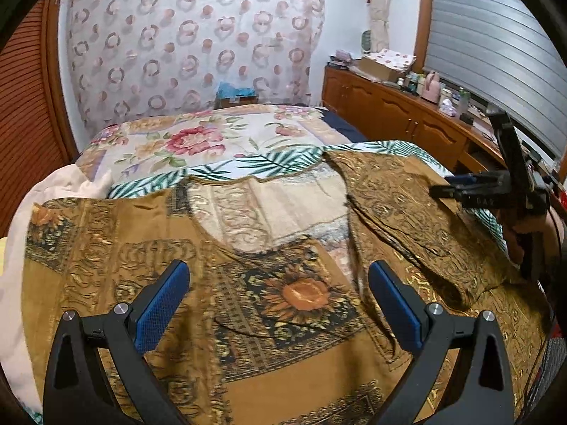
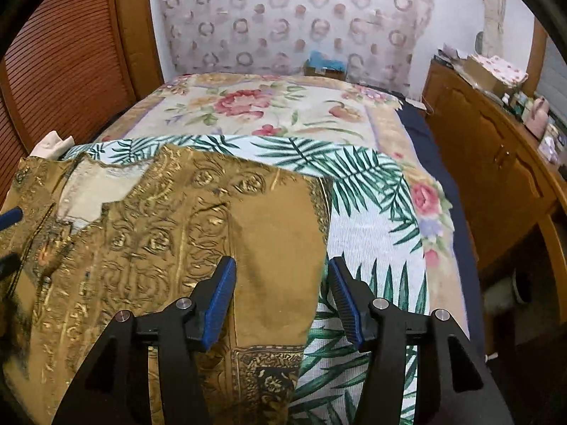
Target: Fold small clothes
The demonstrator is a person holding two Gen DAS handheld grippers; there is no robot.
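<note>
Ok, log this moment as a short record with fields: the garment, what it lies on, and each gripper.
garment: brown patterned top, spread out, right side folded inward
surface: palm-leaf cloth over a floral bedspread
left gripper: open, above the sunflower print, gripping nothing
right gripper: open, fingers either side of the garment's right edge
side furniture: wooden cabinet

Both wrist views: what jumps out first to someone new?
The brown-gold patterned garment spread across the near end of the bed, its sunflower print sitting between the open left tool. In the right wrist view the open right tool straddles the garment's right edge over a palm-leaf cloth. Behind, a floral bedspread and a circle-patterned curtain fill the far end.
</note>
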